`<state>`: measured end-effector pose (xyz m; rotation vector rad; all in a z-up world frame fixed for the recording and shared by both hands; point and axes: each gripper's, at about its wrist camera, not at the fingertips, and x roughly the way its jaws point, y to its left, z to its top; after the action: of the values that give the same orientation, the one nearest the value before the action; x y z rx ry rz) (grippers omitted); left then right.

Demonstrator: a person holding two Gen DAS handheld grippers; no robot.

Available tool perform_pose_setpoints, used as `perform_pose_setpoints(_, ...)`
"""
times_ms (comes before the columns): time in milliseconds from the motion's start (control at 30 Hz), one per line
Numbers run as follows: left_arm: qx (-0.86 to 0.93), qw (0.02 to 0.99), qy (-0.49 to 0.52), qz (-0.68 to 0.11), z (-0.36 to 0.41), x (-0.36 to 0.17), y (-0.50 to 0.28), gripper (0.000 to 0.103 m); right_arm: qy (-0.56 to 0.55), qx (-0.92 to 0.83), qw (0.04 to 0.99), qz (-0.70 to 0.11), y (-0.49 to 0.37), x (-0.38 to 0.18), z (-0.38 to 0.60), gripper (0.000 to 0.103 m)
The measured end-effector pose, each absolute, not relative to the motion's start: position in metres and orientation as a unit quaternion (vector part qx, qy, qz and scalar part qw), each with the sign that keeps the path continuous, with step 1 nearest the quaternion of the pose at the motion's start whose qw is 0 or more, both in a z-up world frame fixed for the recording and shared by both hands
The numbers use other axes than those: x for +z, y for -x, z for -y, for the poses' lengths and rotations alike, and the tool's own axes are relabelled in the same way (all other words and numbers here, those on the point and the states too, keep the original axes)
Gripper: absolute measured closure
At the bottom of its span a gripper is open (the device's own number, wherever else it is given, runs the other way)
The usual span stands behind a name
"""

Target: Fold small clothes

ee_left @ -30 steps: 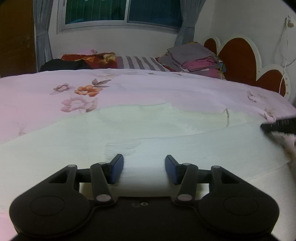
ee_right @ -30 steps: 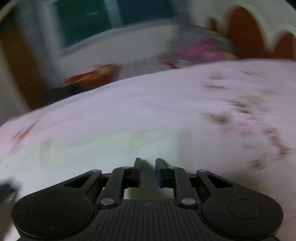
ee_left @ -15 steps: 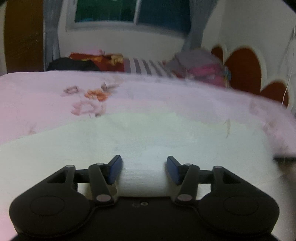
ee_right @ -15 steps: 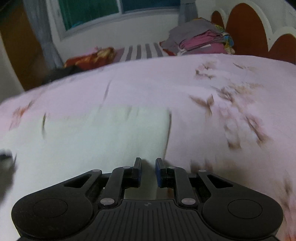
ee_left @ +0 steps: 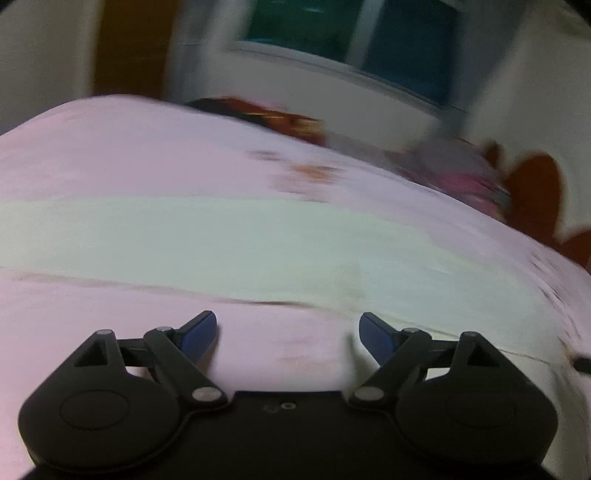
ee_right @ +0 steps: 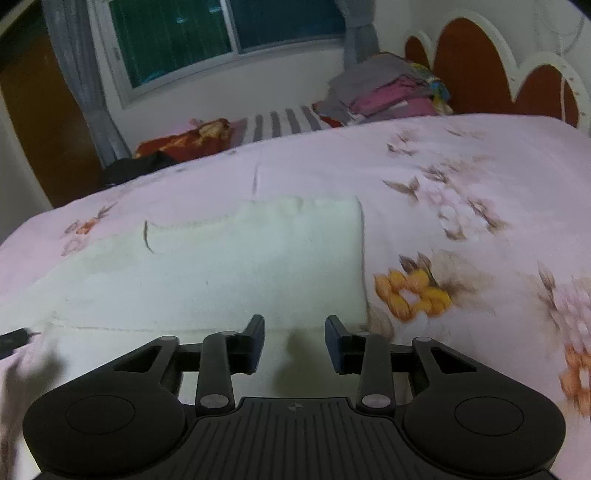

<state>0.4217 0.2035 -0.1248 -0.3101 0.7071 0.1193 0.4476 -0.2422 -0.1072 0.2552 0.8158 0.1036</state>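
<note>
Hand-held gripper (ee_right: 294,345) opening above flat cream cloth (ee_right: 240,258).

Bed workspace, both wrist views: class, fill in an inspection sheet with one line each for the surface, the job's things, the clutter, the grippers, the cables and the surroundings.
Surface: pink floral bedspread, smooth apart from one crease.
Job's things: pale cream cloth lying flat on the bedspread, its right edge folded straight.
Clutter: stack of folded clothes, a striped pillow, a red patterned item and a dark garment at the far side.
Grippers: left gripper opening, nothing between its jaws; right gripper opening over the cloth's near edge, pads clear of it.
Cables: nothing seen.
Surroundings: window, grey curtains, scalloped headboard.
</note>
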Motion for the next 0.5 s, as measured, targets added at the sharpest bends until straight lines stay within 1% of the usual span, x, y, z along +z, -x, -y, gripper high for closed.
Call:
perform_pose_setpoints(67,0.114,0.916,0.191,-0.333,-0.256,-0.126,-0.403,0.025,-0.134,0.055,0.906,-0.398,-0.443,-0.107,0.241,0.067)
perform_pose_setpoints(100,0.141,0.909,0.215,-0.328,-0.282,-0.126,-0.394,0.03,-0.136,0.056,0.904,-0.401,-0.441,-0.107,0.239,0.067)
perform_pose_setpoints(133,0.165,0.901,0.24,-0.321,-0.306,-0.127,-0.387,0.032,-0.134,0.056,0.904,-0.403,-0.44,-0.106,0.236,0.067)
perform_pose_setpoints(233,0.221,0.871,0.329,-0.289,-0.372,-0.127,-0.366,0.033,-0.128,0.062,0.902,-0.408,-0.436,-0.108,0.22,0.067)
perform_pose_setpoints(300,0.243,0.86,0.363,-0.263,-0.4,-0.125,-0.359,0.033,-0.126,0.063,0.902,-0.408,-0.439,-0.109,0.211,0.067)
perform_pose_setpoints(367,0.254,0.848,0.396,-0.244,-0.422,-0.129,-0.359,0.035,-0.13,0.063,0.902,-0.408,-0.443,-0.108,0.204,0.067)
perform_pose_setpoints(433,0.259,0.833,0.436,-0.22,-0.439,-0.138,-0.358,0.045,-0.134,0.061,0.902,-0.406,-0.448,-0.106,0.196,0.067)
perform_pose_setpoints(500,0.259,0.823,0.466,-0.196,-0.448,-0.145,-0.357,0.047,-0.131,0.056,0.905,-0.4,-0.451,-0.101,0.188,0.067)
